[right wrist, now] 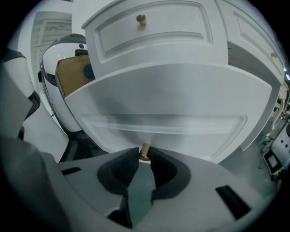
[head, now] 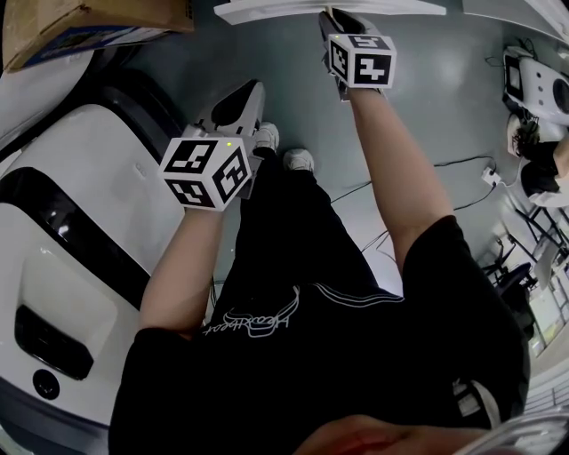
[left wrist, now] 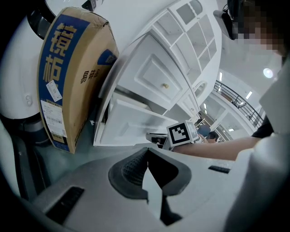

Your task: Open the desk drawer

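The white desk's lower drawer (right wrist: 181, 104) stands pulled out towards me, below an upper drawer (right wrist: 154, 31) that bears its own brass knob (right wrist: 141, 19). My right gripper (right wrist: 144, 154) is shut on the lower drawer's brass knob (right wrist: 144, 151), which shows between the dark pads (right wrist: 124, 168). In the head view the right gripper (head: 342, 22) reaches to the drawer front (head: 267, 9) at the top edge. My left gripper (head: 238, 105) hangs lower left over the floor, shut and holding nothing. From the left gripper (left wrist: 147, 152) view, the pulled-out drawer (left wrist: 136, 122) and the right gripper's marker cube (left wrist: 183, 132) lie ahead.
A tall cardboard box (left wrist: 68, 77) leans left of the desk. A large white and black machine (head: 71, 231) fills the left of the head view. The person's shoes (head: 298, 160) stand on the grey floor, with cables (head: 462, 164) and a white device (head: 533, 84) at the right.
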{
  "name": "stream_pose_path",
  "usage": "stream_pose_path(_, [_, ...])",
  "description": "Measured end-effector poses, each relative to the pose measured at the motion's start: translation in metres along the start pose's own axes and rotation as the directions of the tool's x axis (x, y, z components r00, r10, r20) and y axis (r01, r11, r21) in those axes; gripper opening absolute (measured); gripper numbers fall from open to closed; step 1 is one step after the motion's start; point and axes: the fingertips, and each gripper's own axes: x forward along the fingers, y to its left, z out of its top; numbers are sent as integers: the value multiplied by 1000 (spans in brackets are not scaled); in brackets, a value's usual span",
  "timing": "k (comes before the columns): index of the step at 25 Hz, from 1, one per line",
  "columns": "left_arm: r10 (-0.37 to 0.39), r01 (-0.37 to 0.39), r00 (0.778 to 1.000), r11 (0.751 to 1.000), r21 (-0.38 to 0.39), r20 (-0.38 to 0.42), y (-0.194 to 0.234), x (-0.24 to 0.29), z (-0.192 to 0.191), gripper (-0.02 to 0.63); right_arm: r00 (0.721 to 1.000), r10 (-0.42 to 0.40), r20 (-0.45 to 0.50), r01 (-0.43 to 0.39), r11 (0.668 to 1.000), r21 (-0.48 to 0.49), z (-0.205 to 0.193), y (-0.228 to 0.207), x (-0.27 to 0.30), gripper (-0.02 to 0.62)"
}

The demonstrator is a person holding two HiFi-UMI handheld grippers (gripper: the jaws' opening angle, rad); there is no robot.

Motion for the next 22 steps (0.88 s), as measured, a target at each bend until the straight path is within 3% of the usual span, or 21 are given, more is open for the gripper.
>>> stream_pose_path(11, [49, -49, 999, 999, -12, 4, -27, -10, -5, 5, 999, 43, -21, -42, 998, 36, -12, -4, -22, 83])
stream_pose_path(22, [88, -88, 996, 995, -37, 4, -38, -18, -40, 5, 997, 78, -24, -77, 996, 35, -34, 1, -39, 84])
